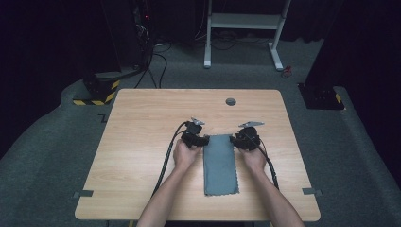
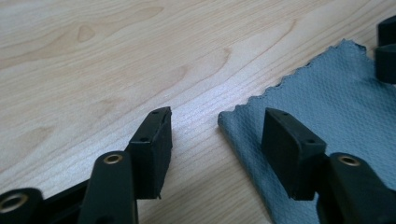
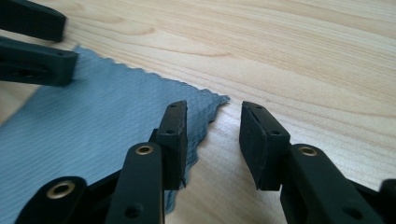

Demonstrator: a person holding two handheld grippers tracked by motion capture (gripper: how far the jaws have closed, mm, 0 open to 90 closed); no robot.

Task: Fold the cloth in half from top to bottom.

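We see the grey microfibre cloth (image 1: 220, 164) lying flat at the centre of the desk (image 1: 142, 123). The left gripper (image 2: 217, 133) and right gripper (image 3: 212, 135) each straddle a far corner, fingers spread, apparently gripping nothing.

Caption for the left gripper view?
Open left tool straddling a corner of the grey cloth on the wooden table.
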